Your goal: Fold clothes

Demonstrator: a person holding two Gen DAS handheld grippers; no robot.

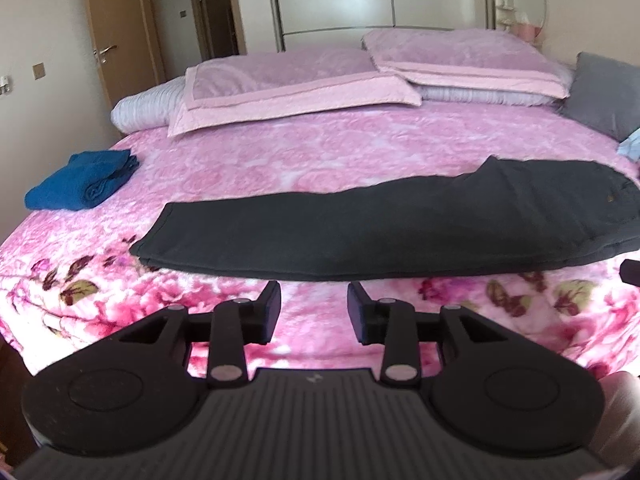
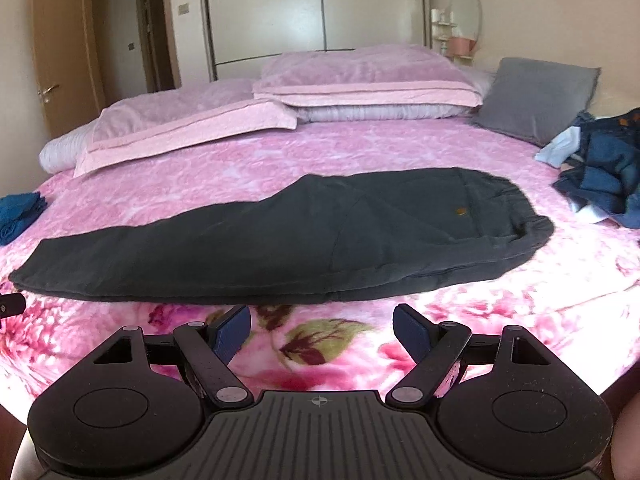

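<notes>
A pair of dark grey trousers [image 1: 384, 228] lies flat across the pink floral bed, folded lengthwise, legs to the left and waistband to the right. It also shows in the right wrist view [image 2: 280, 240]. My left gripper [image 1: 314, 294] is open and empty, just in front of the trousers' near edge. My right gripper [image 2: 322, 316] is open and empty, also just short of the near edge, nearer the waist end. Neither touches the cloth.
A folded blue garment [image 1: 82, 184] lies at the bed's left. A heap of denim and light clothes [image 2: 600, 168] lies at the right. Pink pillows [image 2: 360, 76] and a grey cushion [image 2: 536, 100] line the headboard side. A wardrobe [image 2: 312, 12] stands behind.
</notes>
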